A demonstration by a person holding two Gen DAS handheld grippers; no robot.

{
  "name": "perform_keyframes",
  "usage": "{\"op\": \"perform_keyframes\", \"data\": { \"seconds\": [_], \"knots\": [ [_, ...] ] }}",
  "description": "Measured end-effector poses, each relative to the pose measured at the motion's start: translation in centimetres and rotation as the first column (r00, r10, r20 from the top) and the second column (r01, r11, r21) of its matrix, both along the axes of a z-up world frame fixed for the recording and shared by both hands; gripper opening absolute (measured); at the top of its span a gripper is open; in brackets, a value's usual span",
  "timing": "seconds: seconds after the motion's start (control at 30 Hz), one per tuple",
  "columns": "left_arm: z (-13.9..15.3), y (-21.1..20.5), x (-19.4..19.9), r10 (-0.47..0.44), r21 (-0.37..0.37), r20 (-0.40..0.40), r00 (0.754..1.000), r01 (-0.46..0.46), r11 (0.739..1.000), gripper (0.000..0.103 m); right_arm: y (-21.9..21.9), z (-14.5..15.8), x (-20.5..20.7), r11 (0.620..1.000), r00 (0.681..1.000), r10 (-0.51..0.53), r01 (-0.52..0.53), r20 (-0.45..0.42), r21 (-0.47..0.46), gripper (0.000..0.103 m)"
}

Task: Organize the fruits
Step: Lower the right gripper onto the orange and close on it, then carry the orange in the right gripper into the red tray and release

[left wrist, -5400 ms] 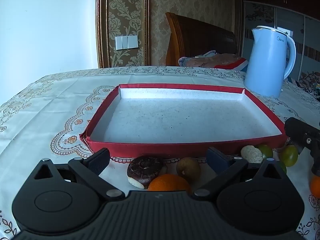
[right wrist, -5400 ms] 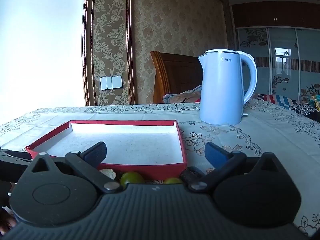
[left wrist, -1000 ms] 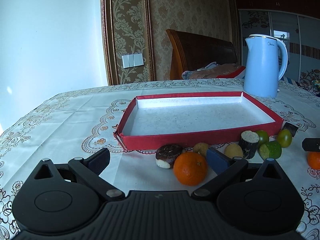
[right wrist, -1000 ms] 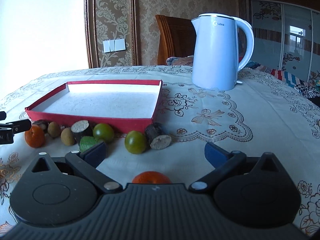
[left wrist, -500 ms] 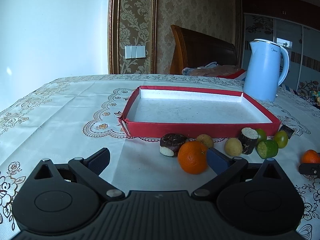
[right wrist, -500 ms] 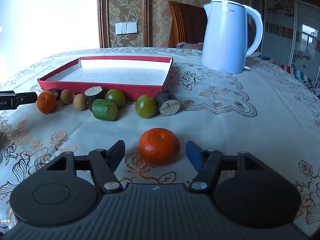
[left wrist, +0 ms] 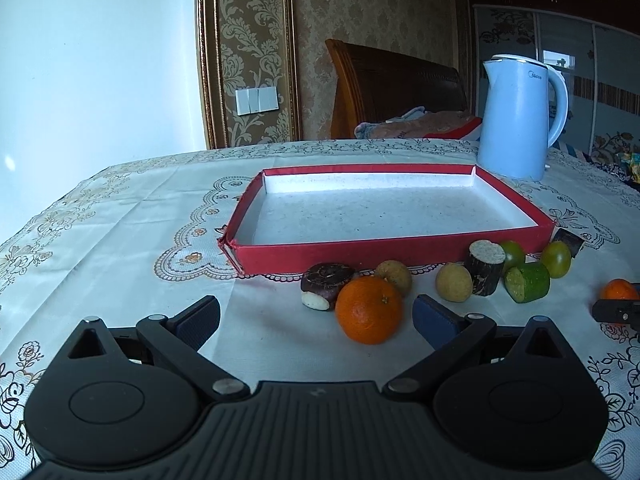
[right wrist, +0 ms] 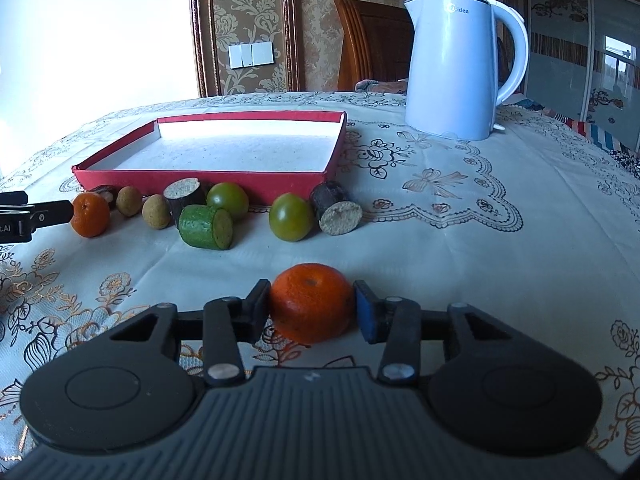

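A shallow red tray with a white floor stands on the tablecloth; it also shows in the right wrist view. A row of fruit lies along its near wall. My right gripper is shut on an orange resting on the cloth. My left gripper is open, with a second orange just inside its right finger. Beyond that lie a dark cut piece, two tan round fruits, a brown stub, a green cut piece and two green round fruits.
A pale blue kettle stands behind the tray's right corner, also in the right wrist view. A wooden chair with cloth on it stands behind the table. The left gripper's finger shows at the left edge of the right wrist view.
My right gripper has closed its fingers onto the orange in front of it. My left gripper has moved slightly closer to the second orange and stays open.
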State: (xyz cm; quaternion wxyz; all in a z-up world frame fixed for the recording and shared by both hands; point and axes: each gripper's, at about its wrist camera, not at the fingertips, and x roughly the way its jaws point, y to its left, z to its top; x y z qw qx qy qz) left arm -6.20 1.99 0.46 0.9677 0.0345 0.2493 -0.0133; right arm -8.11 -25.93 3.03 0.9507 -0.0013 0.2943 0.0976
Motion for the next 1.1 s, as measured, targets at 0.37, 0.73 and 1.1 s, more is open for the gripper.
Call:
{"op": "perform_keyframes", "data": {
  "seconds": [0.37,0.73,1.1],
  "knots": [
    [-0.6,-1.8,2.1,-0.028,-0.043,-0.111,0.993,0.024,0.999,0.086,-0.4,-0.1,0.1,0.999,1.000,-0.001,0.002,-0.006,0.035,0.042],
    [-1.2,-1.5,2.7,-0.049,-0.093,-0.147,0.988,0.035,0.995,0.040,-0.4,-0.1,-0.1,0.999,1.000,-0.002,0.002,0.002,0.032,0.042],
    [-1.0,-0.9,2.3,-0.069,-0.134,-0.127,0.989,0.052,0.990,0.040,-0.4,0.2,-0.8,1.000,0.999,-0.011,0.010,0.053,0.019,0.041]
  ]
}}
